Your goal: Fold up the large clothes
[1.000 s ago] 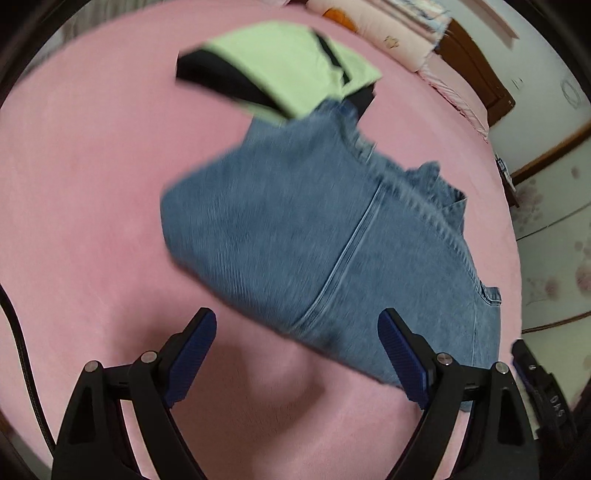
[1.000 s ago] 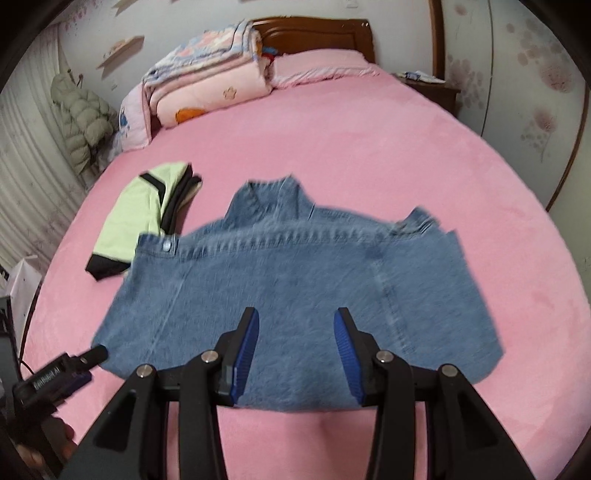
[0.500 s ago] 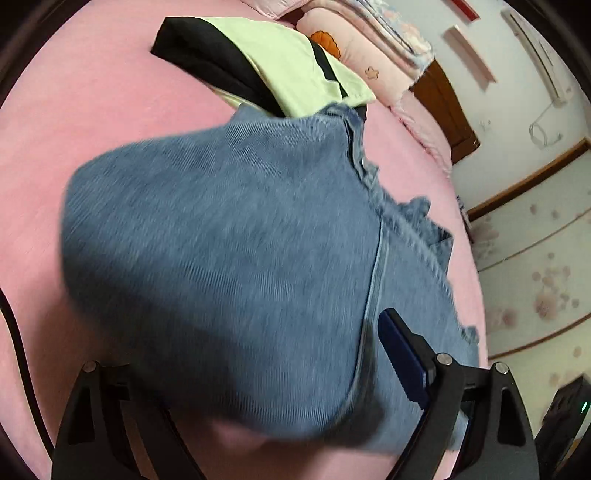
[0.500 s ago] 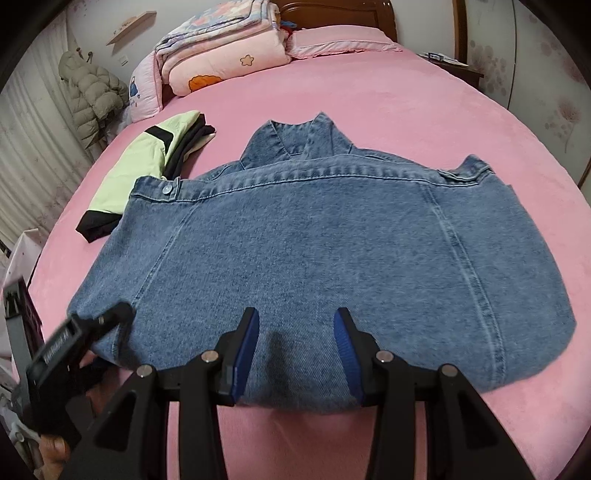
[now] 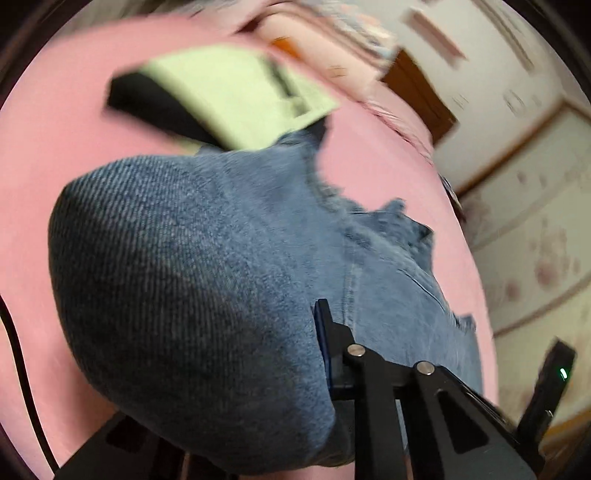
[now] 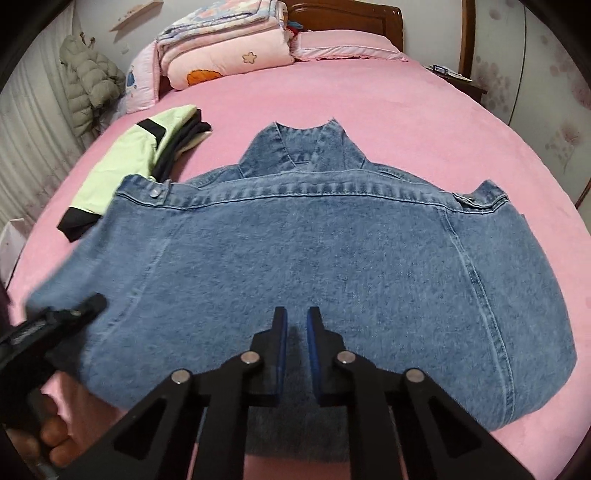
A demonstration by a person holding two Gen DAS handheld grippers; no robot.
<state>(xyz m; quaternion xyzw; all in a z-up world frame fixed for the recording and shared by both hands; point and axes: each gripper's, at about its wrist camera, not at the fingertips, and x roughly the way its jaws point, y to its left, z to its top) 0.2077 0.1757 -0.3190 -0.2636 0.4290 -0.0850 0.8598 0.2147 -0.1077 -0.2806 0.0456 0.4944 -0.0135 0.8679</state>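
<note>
One denim jacket (image 6: 314, 266) on pink bed (image 6: 424, 122), 2 grippers, L (image 5: 321, 354) & R (image 6: 295, 332), just clamped onto its hem.

Pink-covered bed (image 6: 424, 122), wooden headboard (image 6: 343, 14), stacked quilts (image 6: 221, 44), floral-papered walls (image 6: 554, 92).

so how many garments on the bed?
2 in plain view: the denim jacket spread in the middle, and a folded green-and-black piece at its far-left corner; darker layers beneath may be more.

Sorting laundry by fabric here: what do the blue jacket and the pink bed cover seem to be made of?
Blue jacket: apparently washed denim, with diagonal twill weave, mottled fading and double-stitched seams. Pink bed cover: probably plush fleece or velvet, matte and softly napped; exact fibre unclear.
</note>
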